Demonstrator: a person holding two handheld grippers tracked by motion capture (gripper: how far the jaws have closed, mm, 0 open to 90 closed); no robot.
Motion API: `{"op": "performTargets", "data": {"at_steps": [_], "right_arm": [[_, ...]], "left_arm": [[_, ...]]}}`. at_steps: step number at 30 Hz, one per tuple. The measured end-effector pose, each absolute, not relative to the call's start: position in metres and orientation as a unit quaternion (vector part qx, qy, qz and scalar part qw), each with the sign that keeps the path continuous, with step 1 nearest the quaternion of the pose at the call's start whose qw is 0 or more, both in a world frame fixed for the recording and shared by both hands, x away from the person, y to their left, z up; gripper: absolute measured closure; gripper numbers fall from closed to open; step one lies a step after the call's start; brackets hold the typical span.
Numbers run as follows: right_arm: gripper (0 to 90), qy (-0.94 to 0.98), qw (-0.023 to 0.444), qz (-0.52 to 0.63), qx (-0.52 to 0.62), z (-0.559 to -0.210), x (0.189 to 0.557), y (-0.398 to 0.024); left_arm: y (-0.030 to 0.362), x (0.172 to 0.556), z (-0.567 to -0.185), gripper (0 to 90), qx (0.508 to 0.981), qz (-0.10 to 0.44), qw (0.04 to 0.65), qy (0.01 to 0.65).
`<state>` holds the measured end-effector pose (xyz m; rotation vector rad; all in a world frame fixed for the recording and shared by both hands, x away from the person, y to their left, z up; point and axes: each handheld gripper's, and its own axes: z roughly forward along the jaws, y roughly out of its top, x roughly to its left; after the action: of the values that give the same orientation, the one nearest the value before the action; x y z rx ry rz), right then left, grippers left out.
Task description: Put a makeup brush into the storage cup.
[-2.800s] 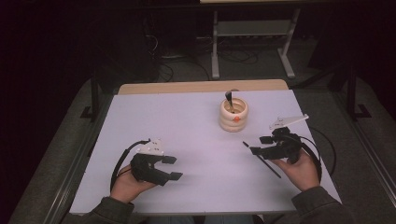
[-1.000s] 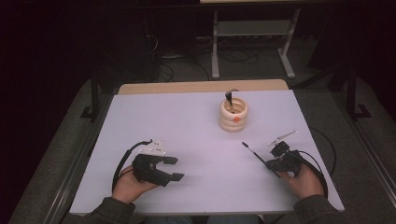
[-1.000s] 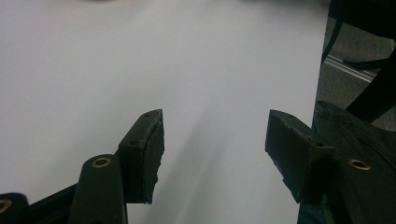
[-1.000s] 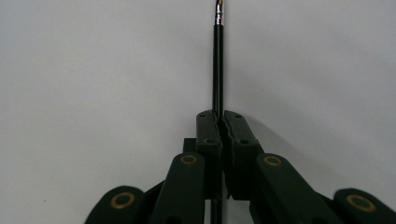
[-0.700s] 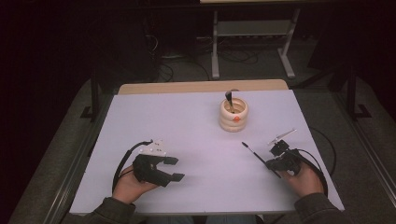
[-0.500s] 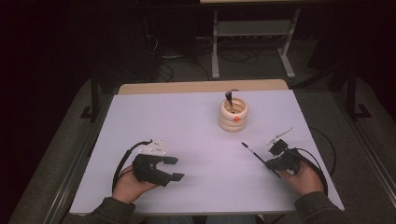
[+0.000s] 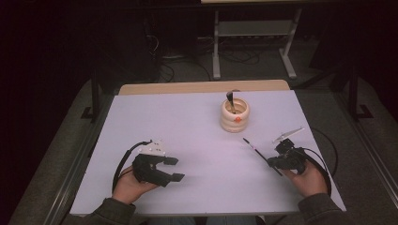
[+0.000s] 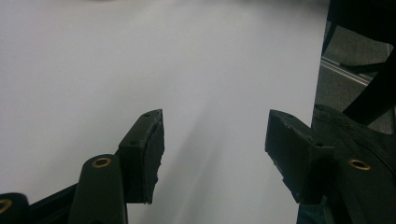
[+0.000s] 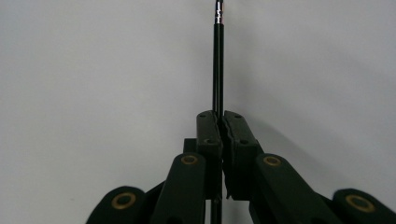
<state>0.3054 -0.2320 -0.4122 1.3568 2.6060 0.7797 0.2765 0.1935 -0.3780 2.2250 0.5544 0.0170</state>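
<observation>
Right gripper (image 7: 276, 161) lowered from its raised pose of a few seconds back and drawn nearer the table's (image 7: 197, 122) near edge, hand (image 7: 307, 180) now resting low on the white surface. Thin black brush (image 7: 257, 151) carried down with it, clamped between the closed jaws, now lying almost flat along the table with its tip pointing up-left toward the ringed holder (image 7: 234, 116). Over the last second, only a slight settling of that hand and brush.
</observation>
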Motion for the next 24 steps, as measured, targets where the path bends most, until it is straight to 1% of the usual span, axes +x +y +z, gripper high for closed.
{"op": "performTargets", "data": {"at_steps": [11, 24], "right_arm": [[85.3, 0.863, 0.043, 0.306, 0.399, -0.389, 0.299, -0.2], [85.2, 0.885, 0.041, 0.342, 0.314, -0.352, 0.292, -0.136]], "left_arm": [[0.192, 0.276, -0.378, 37.3, 0.883, 0.002, 0.415, 0.221], [0.191, 0.275, -0.376, 37.6, 0.878, -0.002, 0.426, 0.219]]}}
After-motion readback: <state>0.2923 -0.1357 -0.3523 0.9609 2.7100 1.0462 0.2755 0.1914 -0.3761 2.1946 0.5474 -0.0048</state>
